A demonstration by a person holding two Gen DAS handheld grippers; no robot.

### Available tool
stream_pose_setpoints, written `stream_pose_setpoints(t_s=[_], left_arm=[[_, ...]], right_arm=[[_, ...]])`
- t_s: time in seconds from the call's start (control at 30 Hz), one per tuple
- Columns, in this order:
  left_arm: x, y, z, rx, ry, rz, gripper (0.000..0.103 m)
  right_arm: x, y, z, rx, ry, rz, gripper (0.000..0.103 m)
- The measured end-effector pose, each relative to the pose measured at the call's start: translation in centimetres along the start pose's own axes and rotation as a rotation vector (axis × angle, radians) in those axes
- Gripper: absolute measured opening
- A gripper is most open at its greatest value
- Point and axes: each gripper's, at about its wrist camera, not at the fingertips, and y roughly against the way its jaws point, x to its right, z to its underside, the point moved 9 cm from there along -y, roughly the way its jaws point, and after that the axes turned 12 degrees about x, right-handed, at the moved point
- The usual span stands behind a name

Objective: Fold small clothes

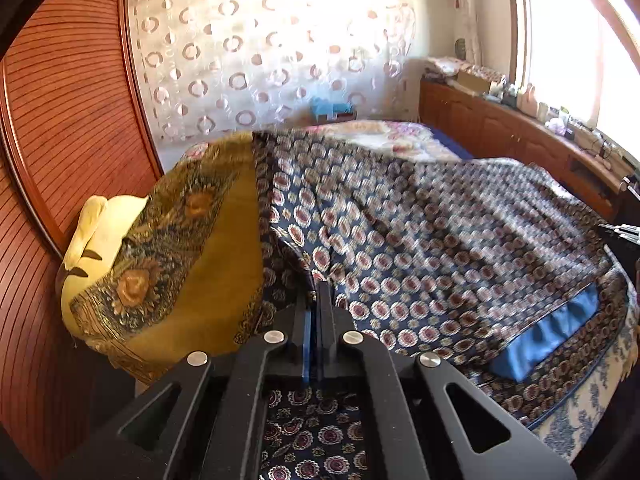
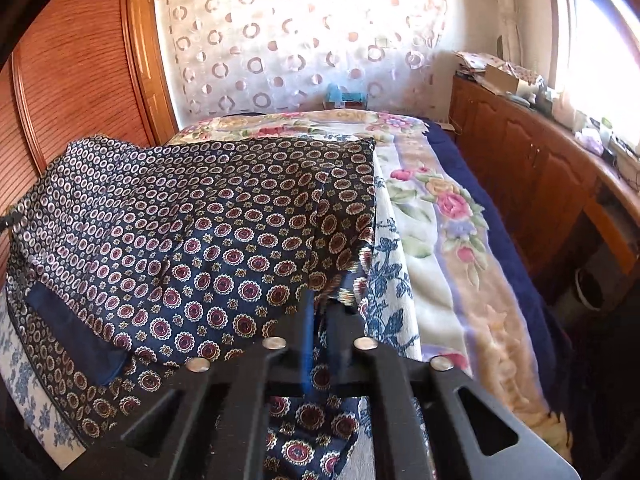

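Navy patterned garment (image 2: 208, 240): spread on bed (image 2: 460, 272). Left gripper (image 1: 316, 296) clamped on its near edge; right gripper (image 2: 324, 304) clamped on its near right corner.

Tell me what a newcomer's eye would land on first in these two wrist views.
First the navy medallion-print garment, spread across the bed and filling the middle of both views, with a plain blue band near its lower edge. Both the left gripper and the right gripper are shut on its near edge. Next, the mustard floral cloth draped over a pale yellow pillow at the left, beside the wooden wardrobe.
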Motion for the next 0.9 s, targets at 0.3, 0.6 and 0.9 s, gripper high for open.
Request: stream_pose_setpoints(t_s=[0.3, 0.6, 0.9], left_arm=[[0.0, 3.8, -3.5, 0.1, 0.054, 0.065, 0.002], [-1.9, 5.5, 0.5, 0.06, 0.099, 0.041, 0.002], [-2.9, 3.4, 6.1, -0.065, 0.142, 0.04, 0.003]], right_arm=[[-0.9, 4.6, -2.5, 0.137, 0.029, -0.017, 0.0], [-1.8, 9.3, -2.3, 0.166, 0.028, -0.083, 0.0], [-0.9, 7.3, 2.4, 0.011, 0.022, -0.084, 0.001]])
